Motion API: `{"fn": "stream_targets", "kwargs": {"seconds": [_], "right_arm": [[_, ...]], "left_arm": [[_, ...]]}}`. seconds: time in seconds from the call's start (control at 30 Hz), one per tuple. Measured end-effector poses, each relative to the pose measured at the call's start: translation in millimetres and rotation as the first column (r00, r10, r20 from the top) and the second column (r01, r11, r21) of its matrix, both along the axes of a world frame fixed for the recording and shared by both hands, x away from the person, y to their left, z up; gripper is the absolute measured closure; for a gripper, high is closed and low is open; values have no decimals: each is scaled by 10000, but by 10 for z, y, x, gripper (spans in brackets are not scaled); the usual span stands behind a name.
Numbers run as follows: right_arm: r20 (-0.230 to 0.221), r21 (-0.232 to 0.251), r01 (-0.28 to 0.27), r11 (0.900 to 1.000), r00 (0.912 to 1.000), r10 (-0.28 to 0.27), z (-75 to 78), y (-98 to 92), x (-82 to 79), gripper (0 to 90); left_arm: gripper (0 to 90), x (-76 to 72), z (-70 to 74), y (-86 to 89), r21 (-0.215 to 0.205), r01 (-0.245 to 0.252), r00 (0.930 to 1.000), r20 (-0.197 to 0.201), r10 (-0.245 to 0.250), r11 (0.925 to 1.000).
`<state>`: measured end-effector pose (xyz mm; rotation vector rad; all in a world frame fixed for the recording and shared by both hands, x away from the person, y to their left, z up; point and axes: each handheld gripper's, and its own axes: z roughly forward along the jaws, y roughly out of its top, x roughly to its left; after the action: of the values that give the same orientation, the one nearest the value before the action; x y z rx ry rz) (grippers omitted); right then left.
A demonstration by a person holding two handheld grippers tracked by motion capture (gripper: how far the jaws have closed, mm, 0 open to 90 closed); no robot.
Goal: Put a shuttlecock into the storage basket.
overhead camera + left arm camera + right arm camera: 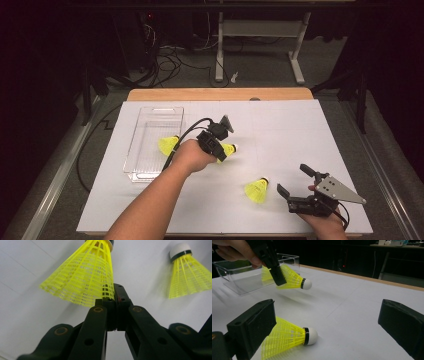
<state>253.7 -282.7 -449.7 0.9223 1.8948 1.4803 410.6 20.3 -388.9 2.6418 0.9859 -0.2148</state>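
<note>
My left gripper (219, 151) is shut on the skirt rim of a yellow shuttlecock (228, 149) with a white cork, held just above the white table near its middle. In the left gripper view the jaws (115, 293) pinch the mesh skirt (85, 277). A second yellow shuttlecock (257, 190) lies on the table at the front right, close to my right gripper (293, 179), which stands open. In the right gripper view this shuttlecock (289, 336) lies by the left jaw, cork pointing right. A third yellow shuttlecock (168, 145) lies in the clear tray (150, 112).
The clear plastic tray (239, 282) stands on the left part of the white table sheet (280, 130). A wooden table edge (220, 94) runs along the back. Beyond it are dark floor, cables and a desk frame (260, 30).
</note>
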Motion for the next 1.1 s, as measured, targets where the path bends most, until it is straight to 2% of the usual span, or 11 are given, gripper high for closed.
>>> {"fn": "stream_targets", "kwargs": {"seconds": [0.3,0.5,0.63,1.1], "right_arm": [[-62,-31,-11,10000,10000,11,-4,11,-3,21],[-49,-54,-13,10000,10000,13,-5,13,-1,21],[-36,-66,-20,10000,10000,20,-4,20,0,21],[-30,-136,-75,9999,10000,74,-5,32,-7,21]], "left_arm": [[894,-132,-37,98,147,169,9998,-138,-167,9997],[893,-212,-31,198,190,90,9998,-174,-87,9998],[892,-275,-7,270,-35,-56,9998,-182,56,10000],[891,-495,-45,400,86,-114,9994,-328,116,9999]]}}
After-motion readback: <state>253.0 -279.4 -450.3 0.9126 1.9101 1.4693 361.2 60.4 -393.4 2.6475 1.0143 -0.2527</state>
